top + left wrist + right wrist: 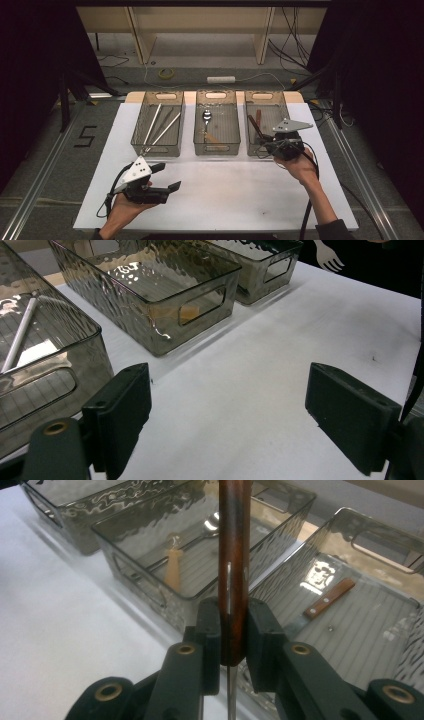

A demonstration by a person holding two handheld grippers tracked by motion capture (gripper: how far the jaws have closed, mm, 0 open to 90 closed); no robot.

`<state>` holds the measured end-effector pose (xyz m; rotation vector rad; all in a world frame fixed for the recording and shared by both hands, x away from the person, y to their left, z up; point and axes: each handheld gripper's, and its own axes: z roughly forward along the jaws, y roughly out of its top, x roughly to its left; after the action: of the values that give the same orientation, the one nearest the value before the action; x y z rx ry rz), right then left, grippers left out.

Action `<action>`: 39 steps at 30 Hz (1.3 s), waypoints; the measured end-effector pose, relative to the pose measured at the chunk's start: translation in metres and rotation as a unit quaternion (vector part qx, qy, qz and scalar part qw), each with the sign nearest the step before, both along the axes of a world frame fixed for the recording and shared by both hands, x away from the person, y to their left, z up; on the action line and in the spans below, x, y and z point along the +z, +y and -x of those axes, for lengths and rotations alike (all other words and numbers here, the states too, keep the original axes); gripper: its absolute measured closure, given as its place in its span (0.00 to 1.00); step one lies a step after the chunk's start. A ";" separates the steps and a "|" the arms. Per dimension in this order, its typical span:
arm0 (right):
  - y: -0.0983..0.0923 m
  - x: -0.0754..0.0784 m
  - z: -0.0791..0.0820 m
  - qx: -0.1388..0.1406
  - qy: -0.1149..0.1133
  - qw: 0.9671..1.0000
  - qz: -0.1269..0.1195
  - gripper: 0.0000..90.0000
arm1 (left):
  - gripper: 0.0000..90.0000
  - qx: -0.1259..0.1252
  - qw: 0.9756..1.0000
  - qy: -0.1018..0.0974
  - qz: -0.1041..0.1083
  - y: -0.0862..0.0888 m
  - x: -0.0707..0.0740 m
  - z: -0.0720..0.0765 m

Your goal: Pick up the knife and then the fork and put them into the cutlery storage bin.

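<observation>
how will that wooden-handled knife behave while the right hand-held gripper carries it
The wooden-handled knife looks stiff, so it shouldn't sag. The right hand-held gripper pinches the handle's flat sides, so rolling seems unlikely. The polished wood and long overhang above the pads may let it pivot or slip.

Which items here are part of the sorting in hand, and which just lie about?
In the job: wooden-handled knife clamped in right gripper; right-hand smoked-plastic bin; second wooden-handled knife inside.

Lying about: metal spoon; white chopsticks; roll of yellow tape; open left gripper.

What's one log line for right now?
right hand-held gripper: shut on wooden-handled knife | over right bin | left hand-held gripper: open, nothing between jaws
</observation>
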<state>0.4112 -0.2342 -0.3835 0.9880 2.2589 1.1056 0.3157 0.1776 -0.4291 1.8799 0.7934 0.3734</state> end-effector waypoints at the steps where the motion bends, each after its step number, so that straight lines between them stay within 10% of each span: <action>1: 0.000 0.002 -0.002 -0.001 0.000 1.000 -0.001 0.88 | 0.20 0.001 1.000 -0.001 0.000 0.000 0.000 0.000; 39: 0.007 0.029 -0.099 -0.089 0.015 0.996 0.006 0.88 | 0.20 0.005 1.000 -0.010 0.005 -0.001 0.001 0.001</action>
<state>0.5100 -0.2273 -0.3545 1.1817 2.1490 1.0058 0.3150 0.1764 -0.4286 1.8612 0.7913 0.3940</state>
